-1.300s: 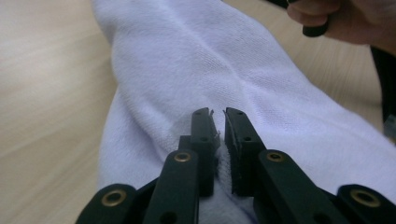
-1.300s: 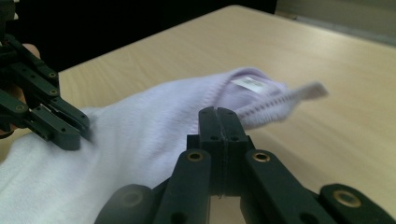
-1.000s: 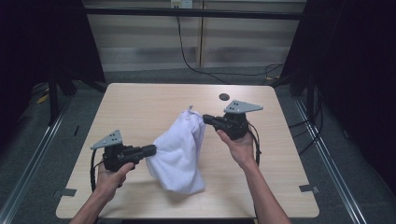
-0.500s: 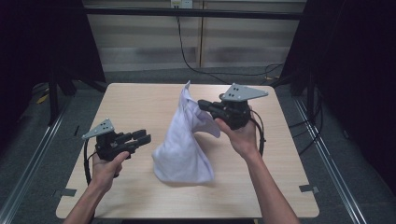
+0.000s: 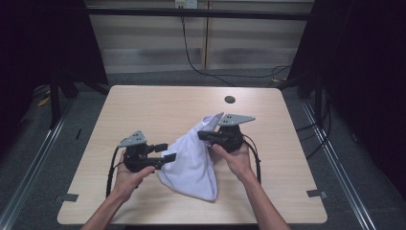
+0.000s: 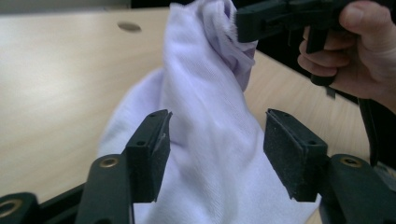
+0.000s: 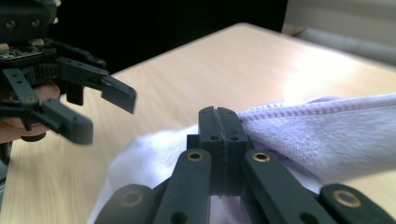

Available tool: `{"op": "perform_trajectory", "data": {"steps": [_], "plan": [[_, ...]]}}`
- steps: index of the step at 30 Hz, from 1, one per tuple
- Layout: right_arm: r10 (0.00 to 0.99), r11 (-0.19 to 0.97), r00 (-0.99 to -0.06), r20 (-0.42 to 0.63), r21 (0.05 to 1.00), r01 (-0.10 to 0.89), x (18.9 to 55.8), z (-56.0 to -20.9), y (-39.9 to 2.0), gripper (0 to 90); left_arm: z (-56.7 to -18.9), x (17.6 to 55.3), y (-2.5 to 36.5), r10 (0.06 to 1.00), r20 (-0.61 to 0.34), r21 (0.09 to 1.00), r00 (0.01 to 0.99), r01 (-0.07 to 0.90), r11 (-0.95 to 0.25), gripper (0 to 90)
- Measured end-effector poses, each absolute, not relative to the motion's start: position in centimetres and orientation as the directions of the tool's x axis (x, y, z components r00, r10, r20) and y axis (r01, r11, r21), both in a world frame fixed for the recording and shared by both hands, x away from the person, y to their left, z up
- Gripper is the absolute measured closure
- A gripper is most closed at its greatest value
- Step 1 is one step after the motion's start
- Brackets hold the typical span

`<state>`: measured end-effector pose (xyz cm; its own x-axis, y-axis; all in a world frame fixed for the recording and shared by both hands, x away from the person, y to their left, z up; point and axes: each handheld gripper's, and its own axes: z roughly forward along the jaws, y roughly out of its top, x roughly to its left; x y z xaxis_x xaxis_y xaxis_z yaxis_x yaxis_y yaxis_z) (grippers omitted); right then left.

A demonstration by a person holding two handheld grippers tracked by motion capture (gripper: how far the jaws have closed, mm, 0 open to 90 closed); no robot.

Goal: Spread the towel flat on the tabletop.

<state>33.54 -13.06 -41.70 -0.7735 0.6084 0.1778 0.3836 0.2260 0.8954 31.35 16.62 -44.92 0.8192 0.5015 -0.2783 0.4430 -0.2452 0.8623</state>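
The right gripper [image 5: 207, 135] is clamped on a hemmed edge of the white cloth [image 5: 191, 165], its jaws pressed together with the fabric pinched at their tips (the right gripper view shows the hem [image 7: 299, 114] running off to one side of them). From that grip the cloth hangs down and spreads onto the table [image 5: 143, 105] below and between the two grippers. The left gripper [image 5: 166, 152] has just been opening: its jaws stand apart, with cloth right in front of them and none pressed by the pads [image 6: 154, 154].

As far as progress goes, one edge is secured and lifted, but the cloth is bunched in a loose cone, not spread flat or folded. What seems left is for the left gripper to take a second hold lower on the fabric just ahead of it, then to draw the cloth out between the two grippers and lay it down.
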Motion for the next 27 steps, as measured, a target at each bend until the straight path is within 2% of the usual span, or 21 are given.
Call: {"op": "perform_trajectory", "data": {"steps": [1,3,5,6,7,8,9,10,17,19,21,22,24,25,26,27], "plan": [[0.605,0.227,-0.772,0.196,0.886,0.403,33.4,-42.9,-13.0,90.0,-45.8,31.3,16.0,0.496,-0.273,0.848,0.824,0.45,-0.281,36.2],[0.607,0.224,-0.769,0.201,0.885,0.408,33.3,-43.2,-13.1,90.0,-46.9,31.3,15.3,0.512,-0.261,0.823,0.819,0.465,-0.325,35.9],[0.61,0.213,-0.764,0.213,0.884,0.417,33.1,-43.7,-13.5,90.0,-48.1,31.4,14.7,0.541,-0.217,0.806,0.812,0.462,-0.37,40.1],[0.614,0.203,-0.759,0.216,0.887,0.416,33.0,-43.6,-13.9,90.0,-48.4,31.4,14.6,0.553,-0.188,0.801,0.811,0.453,-0.392,50.1],[0.616,0.183,-0.756,0.221,0.893,0.41,32.8,-43.4,-14.4,90.0,-48.6,31.4,14.6,0.562,-0.163,0.797,0.811,0.444,-0.409,71.4],[0.616,0.183,-0.756,0.221,0.893,0.41,32.8,-43.4,-14.4,90.0,-48.6,31.5,14.8,0.557,-0.184,0.796,0.81,0.455,-0.399,71.4],[0.621,0.173,-0.753,0.22,0.898,0.405,32.6,-43.2,-14.8,90.0,-48.4,31.6,15.2,0.55,-0.215,0.802,0.807,0.467,-0.372,78.9],[0.624,0.167,-0.75,0.217,0.901,0.4,32.4,-43.0,-15.1,90.0,-47.9,31.5,15.8,0.534,-0.244,0.815,0.81,0.47,-0.34,81.5],[0.693,0.08,-0.695,0.192,0.938,0.338,30.6,-40.5,-19.8,90.0,-44.5,31.3,22.6,0.429,-0.432,0.859,0.793,0.507,-0.073,83.0],[0.698,0.035,-0.689,0.196,0.951,0.306,29.8,-39.3,-21.7,90.0,-44.1,31.2,24.1,0.363,-0.475,0.854,0.802,0.52,-0.03,83.2],[0.689,0.031,-0.697,0.196,0.954,0.299,29.5,-39.0,-21.8,90.0,-43.8,31.0,24.9,0.323,-0.486,0.853,0.812,0.521,-0.025,83.2],[0.692,0.051,-0.701,0.175,0.956,0.289,29.2,-38.8,-21.6,90.0,-43.8,30.9,25.0,0.335,-0.477,0.854,0.812,0.519,-0.041,83.1],[0.689,0.089,-0.709,0.15,0.953,0.289,29.0,-38.9,-20.7,90.0,-44.3,31.0,25.0,0.454,-0.421,0.854,0.785,0.512,-0.094,79.8],[0.686,0.107,-0.712,0.149,0.947,0.302,29.0,-39.3,-20.3,90.0,-45.0,31.3,25.0,0.529,-0.371,0.853,0.763,0.506,-0.131,75.1],[0.686,0.131,-0.712,0.146,0.939,0.319,29.1,-40.1,-19.8,90.0,-45.5,31.5,25.2,0.566,-0.364,0.844,0.739,0.519,-0.135,70.4],[0.69,0.177,-0.71,0.137,0.92,0.349,29.4,-41.4,-19.2,90.0,-45.6,31.6,25.2,0.601,-0.344,0.839,0.721,0.523,-0.147,62.1]]}}
